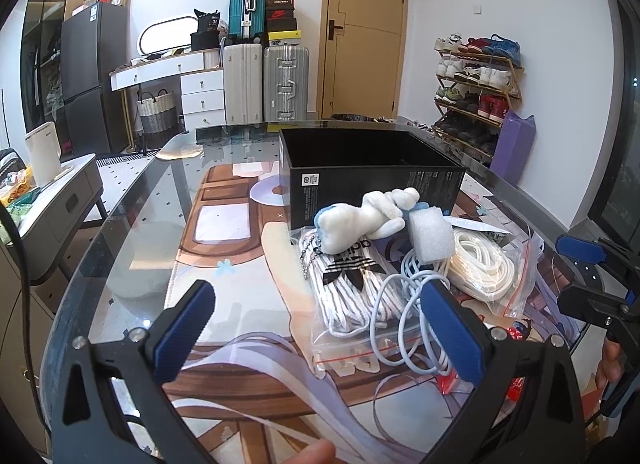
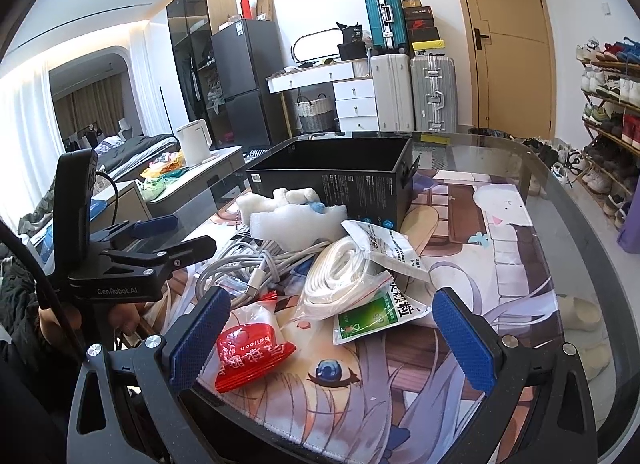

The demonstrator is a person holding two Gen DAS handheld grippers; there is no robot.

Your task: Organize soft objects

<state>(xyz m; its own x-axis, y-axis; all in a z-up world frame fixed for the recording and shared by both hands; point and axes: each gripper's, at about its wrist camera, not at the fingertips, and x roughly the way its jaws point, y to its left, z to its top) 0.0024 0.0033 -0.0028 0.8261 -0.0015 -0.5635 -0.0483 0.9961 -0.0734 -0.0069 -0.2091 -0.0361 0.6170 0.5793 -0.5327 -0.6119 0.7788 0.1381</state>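
Left wrist view: the left gripper (image 1: 320, 328) hangs spread and empty before a heap of soft things just in front of the open black cardboard box (image 1: 372, 180), a white plush toy (image 1: 368, 220) topmost beside a white foam block (image 1: 430, 238). The right gripper (image 2: 336, 340), equally wide and empty, hovers over a red balloon packet (image 2: 248, 348). Best practice, arguably: pinch the plush mid-body, clear of the tangled pale cable (image 1: 404, 304).

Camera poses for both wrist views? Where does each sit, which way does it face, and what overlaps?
Left wrist: on the left gripper, low over the glass table, facing the black box and door; its open blue fingers and the right gripper at right show.
Right wrist: on the right gripper, facing the same box from further right; left gripper at left.
Shared: box, foam block, white plush, cables.
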